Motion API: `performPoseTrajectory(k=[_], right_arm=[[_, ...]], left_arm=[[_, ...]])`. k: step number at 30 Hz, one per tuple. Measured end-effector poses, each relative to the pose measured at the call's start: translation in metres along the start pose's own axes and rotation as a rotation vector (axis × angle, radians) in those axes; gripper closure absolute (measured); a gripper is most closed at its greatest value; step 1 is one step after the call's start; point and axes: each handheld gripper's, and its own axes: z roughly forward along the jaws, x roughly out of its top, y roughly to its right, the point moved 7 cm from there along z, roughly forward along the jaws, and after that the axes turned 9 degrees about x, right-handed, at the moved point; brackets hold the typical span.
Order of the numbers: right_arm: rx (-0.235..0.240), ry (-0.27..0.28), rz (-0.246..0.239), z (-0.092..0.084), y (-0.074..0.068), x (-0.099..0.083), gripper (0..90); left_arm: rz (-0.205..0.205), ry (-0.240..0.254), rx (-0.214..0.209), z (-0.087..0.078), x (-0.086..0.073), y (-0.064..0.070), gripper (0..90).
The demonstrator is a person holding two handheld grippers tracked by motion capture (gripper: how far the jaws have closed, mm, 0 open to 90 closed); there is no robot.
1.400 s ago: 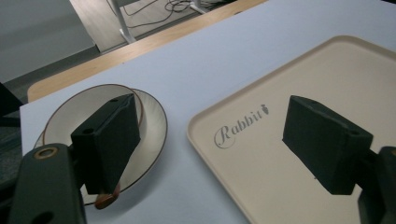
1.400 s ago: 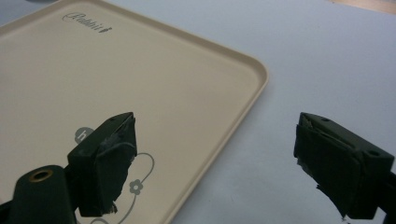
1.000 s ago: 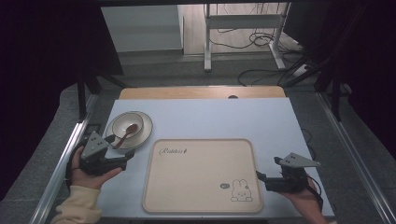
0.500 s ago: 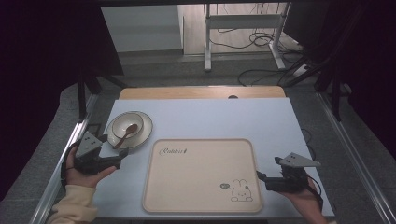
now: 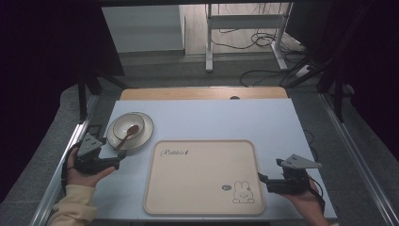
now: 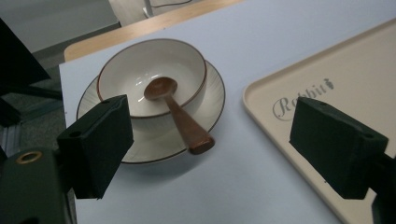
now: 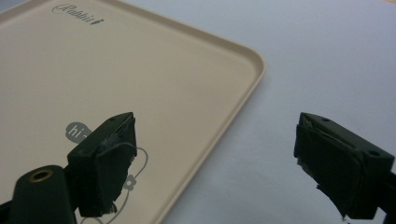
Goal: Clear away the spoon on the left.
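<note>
1. Pale blue-grey, the table (image 5: 226, 120) has a wooden strip along its far edge, with dark floor, cables and a metal stand leg behind it.
2. Nearest the person, the left gripper (image 5: 120, 160) sits in the left hand (image 5: 82, 172) at the table's left near side, and a cream sleeve shows at the wrist.
3. In the left gripper view its jaws stand spread wide with nothing between them; they are aimed at the dishes from just short of them, and one jaw overlaps the near rim of the plate in that view.
4. On the right near side, the right gripper (image 5: 259, 180) is held in the right hand (image 5: 306, 200), pointing at the right edge of the tray (image 5: 188, 183).
5. Its jaws also gape wide and hold nothing; in the right gripper view one hangs over the tray's rabbit print and the other over bare table, with the tray's rim between them.
6. The beige tray lies flat in the middle of the table, a rabbit drawing at its near right corner and script lettering at its far left.
7. Just beyond the left gripper and left of the tray, a white ribbed plate (image 6: 212, 100) with a brown rim carries a white bowl (image 6: 135, 70).
8. A brown wooden spoon (image 6: 180, 114) rests with its scoop inside the bowl and its handle lying over the bowl's rim towards the gripper, ending above the plate.
</note>
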Motion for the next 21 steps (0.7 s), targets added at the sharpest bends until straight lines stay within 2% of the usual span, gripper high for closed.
performPoseTrajectory(k=[7,13,17,21], right_arm=[[-0.001,-0.004,0.0,0.001,0.0,0.0,13.4],[0.002,-0.004,-0.001,0.001,0.0,0.0,13.4],[0.004,-0.008,-0.003,0.002,-0.001,-0.001,13.4],[0.008,-0.014,-0.006,0.004,-0.003,-0.001,13.4]], left_arm=[[0.033,-0.002,-0.005,0.007,-0.006,0.003,14.4],[0.071,-0.006,0.017,0.014,-0.007,0.005,19.0],[0.08,-0.012,0.029,0.023,-0.007,0.003,22.0],[0.098,0.008,0.055,0.031,-0.006,0.0,26.6]])
